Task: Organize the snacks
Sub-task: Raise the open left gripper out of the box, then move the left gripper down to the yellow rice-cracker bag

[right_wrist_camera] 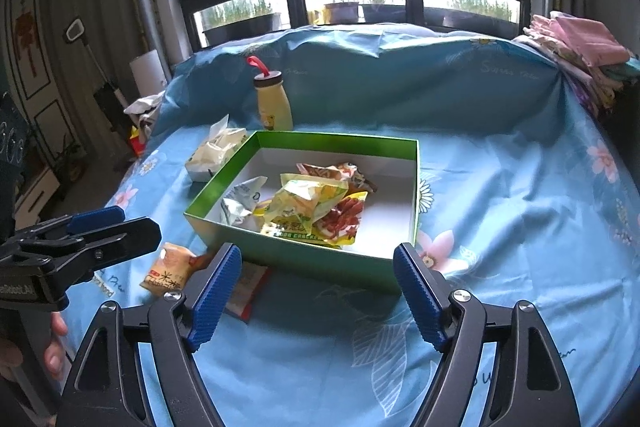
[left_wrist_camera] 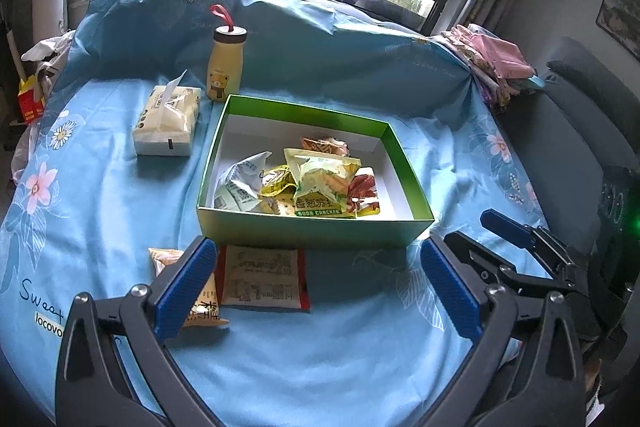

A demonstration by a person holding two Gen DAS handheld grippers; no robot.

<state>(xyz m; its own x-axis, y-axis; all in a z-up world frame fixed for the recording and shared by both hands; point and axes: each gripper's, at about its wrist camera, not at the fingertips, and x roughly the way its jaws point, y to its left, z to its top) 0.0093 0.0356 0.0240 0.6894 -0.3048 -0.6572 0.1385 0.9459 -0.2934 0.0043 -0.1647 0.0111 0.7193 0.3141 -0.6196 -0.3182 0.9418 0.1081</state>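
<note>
Two snack packets (left_wrist_camera: 240, 279) lie near the green box (left_wrist_camera: 312, 227); both the left gripper (left_wrist_camera: 318, 281) and right gripper (right_wrist_camera: 318, 297) are released, so overlapping packets risk a double grab.

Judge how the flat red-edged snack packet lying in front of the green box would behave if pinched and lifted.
The red-edged packet lies flat on the cloth, so probably thin and light. Its film wrapper looks glossy, so likely floppy and a bit slippery between pads. Lying flush on soft fabric, its edge may be awkward to catch.
</note>
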